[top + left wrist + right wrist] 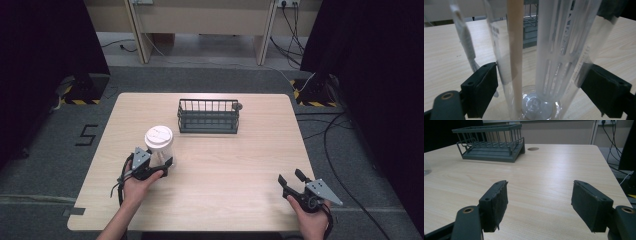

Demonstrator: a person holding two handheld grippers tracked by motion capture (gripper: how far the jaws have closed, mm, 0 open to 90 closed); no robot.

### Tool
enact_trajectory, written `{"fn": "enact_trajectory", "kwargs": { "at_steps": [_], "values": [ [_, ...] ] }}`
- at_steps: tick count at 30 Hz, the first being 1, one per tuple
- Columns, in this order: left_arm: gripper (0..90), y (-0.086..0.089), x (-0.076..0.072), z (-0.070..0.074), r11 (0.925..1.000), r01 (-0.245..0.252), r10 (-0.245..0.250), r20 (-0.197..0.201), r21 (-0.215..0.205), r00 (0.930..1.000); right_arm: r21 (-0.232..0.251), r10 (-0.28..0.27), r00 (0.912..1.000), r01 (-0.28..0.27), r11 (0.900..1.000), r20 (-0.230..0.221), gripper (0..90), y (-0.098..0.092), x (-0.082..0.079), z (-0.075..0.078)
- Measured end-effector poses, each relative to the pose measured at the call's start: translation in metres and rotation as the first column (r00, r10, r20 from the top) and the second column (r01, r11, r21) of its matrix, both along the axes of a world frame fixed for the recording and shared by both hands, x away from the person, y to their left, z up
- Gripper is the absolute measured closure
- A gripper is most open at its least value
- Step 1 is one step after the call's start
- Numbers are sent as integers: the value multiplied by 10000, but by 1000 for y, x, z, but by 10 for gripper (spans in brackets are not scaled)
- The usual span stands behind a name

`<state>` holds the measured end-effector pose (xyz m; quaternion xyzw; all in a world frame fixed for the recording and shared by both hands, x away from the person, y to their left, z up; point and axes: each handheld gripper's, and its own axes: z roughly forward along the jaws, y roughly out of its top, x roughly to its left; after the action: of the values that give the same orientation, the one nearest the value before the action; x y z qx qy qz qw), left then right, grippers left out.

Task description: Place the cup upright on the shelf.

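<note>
On the left side of the table (210, 165), the left gripper (159, 167) has a clear plastic cup (161, 147) with a white lid (159, 136) standing upright between its jaws. The cup rests on the wood, its long axis vertical, and the gripper comes at it from the person's side, low down by the base. In the left gripper view the two black pads (482, 90) sit against the cup's (544, 62) walls on either side; they look closed on it, though how firmly cannot be told. That view also shows what the high view hides: a pale straw (515, 55) and a white paper-like wrapper standing inside the cup.

Further back, in the middle of the table, stands a dark wire basket (208, 116), well apart from the cup and beyond it to the right. The left hand is plainly the nearer one to both.

At the right edge, the right gripper (292, 182) hangs idle with its jaws wide apart and nothing between them. Its own view looks across bare wood to the basket (491, 145) from the side, with a sliver of the cup at the far left edge.
</note>
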<state>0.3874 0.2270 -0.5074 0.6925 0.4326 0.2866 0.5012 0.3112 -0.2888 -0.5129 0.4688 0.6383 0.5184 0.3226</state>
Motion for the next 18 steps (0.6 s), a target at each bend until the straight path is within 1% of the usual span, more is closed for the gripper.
{"fn": "enact_trajectory", "kwargs": {
  "at_steps": [1, 3, 5, 7, 8, 11, 12, 18],
  "values": [
    [148, 0, 3, -1, 9999, 131, -131, 47, 61, 9999, 11, 6, 10000, -6, 10000, -7, 300, 0, 0, 0],
    [147, 0, 5, -1, 9998, 196, -196, 93, 67, 9998, 2, 19, 10000, -19, 10000, -13, 300, 0, 0, 0],
    [149, -1, 6, -2, 9994, 242, -248, 260, 234, 9994, -8, 38, 10000, -38, 10000, -43, 299, 0, 0, 0],
    [150, -2, 6, -3, 9994, 232, -239, 307, 243, 9992, -10, 40, 10000, -40, 10000, -53, 298, 0, 0, 0],
    [152, -2, 5, -5, 9997, 197, -205, 453, 175, 9988, 0, 36, 10000, -36, 10000, -63, 298, 0, 1, 0],
    [153, -2, 5, -7, 9998, 158, -165, 526, 131, 9985, -20, 58, 10000, -58, 10000, -63, 297, 0, 1, 0],
    [163, -2, 5, -8, 9998, 187, -184, 607, -40, 9980, -12, 71, 9999, -71, 10000, -75, 296, 0, 1, 0],
    [161, -2, 7, -11, 9995, 257, -239, 843, -203, 9962, -43, 152, 9998, -153, 9999, -125, 297, 0, 1, 0]
  ]
}}
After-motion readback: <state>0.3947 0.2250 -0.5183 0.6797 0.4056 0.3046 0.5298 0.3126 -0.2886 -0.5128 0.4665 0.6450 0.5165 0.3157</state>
